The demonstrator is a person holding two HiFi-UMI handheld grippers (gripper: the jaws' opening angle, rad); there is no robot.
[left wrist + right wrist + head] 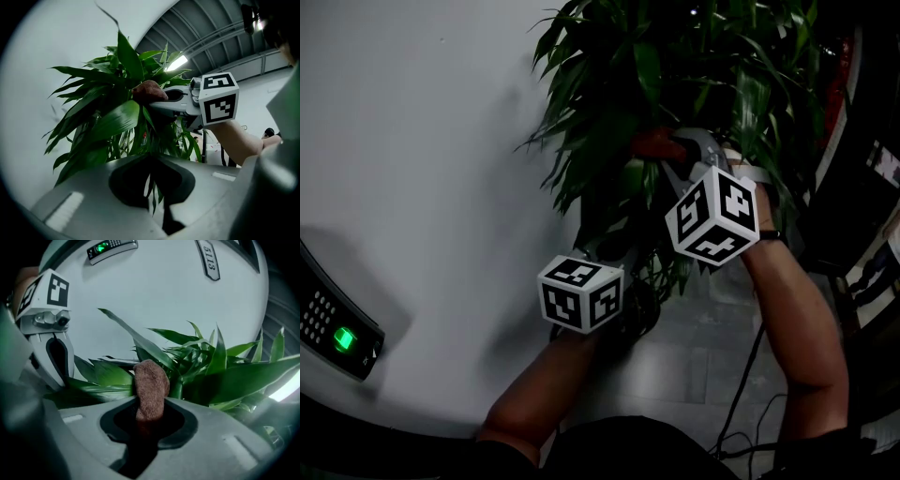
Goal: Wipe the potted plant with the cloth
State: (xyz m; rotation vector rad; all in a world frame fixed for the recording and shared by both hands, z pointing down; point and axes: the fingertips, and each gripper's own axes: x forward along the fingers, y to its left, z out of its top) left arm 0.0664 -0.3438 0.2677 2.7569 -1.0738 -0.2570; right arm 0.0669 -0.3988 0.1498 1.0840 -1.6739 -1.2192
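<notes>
Right gripper view: right gripper (149, 418) clamped on the brown cloth (151, 390), which touches potted plant (220, 376) leaves at 12 o'clock. The left gripper (151, 164) has jaws nearly together, pinching thin leaves (153, 192).

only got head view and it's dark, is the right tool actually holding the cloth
observer: Yes. The right gripper view shows the right tool shut on the brown cloth, which sticks out past its jaws.
operator: touching the plant?
observer: In the left gripper view the cloth seems to rest against a broad leaf near the top of the potted plant.
operator: and the other one?
observer: The left gripper view shows the left tool looking closed on thin leaves.
</notes>
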